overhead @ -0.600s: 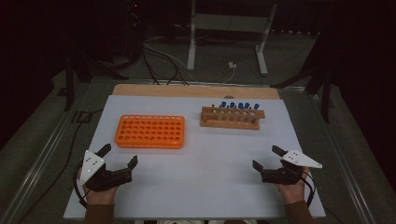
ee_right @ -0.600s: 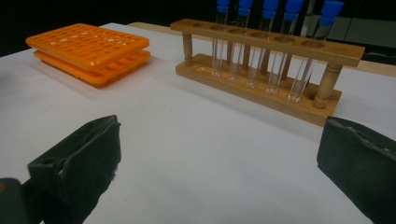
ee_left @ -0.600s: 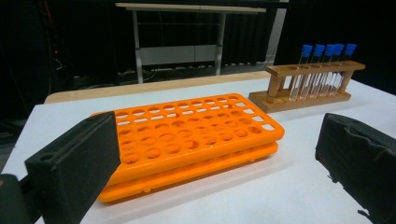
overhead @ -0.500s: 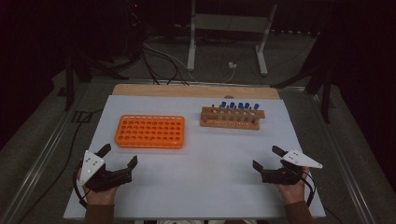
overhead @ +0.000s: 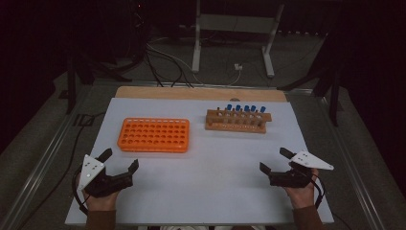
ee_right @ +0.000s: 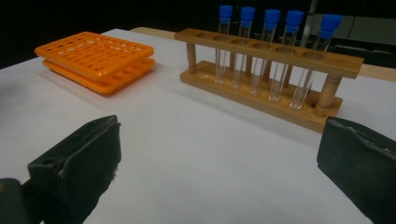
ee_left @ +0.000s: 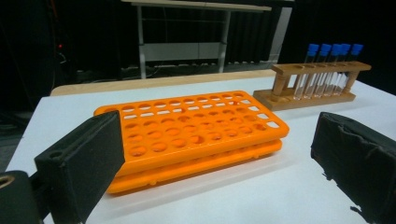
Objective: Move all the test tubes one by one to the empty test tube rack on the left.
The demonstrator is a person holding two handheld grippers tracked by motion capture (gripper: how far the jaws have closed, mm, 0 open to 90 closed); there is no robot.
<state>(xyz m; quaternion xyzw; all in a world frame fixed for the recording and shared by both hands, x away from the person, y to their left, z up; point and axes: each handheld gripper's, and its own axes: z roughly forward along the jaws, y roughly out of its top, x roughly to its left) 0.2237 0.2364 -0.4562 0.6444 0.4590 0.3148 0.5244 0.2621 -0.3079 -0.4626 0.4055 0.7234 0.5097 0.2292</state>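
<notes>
Dark room; a white desk point(overhead: 210, 182) carries an orange rack point(overhead: 154, 134) left of centre and a wooden rack point(overhead: 237, 121) with five blue-capped tubes point(overhead: 246, 109) at far right of centre. The left hand-held gripper point(overhead: 119, 159) rests at the near left corner, released, jaws wide and empty, just near of the orange rack. The right hand-held gripper point(overhead: 275, 160) rests at the near right, likewise released and empty, well apart from the wooden rack.
</notes>
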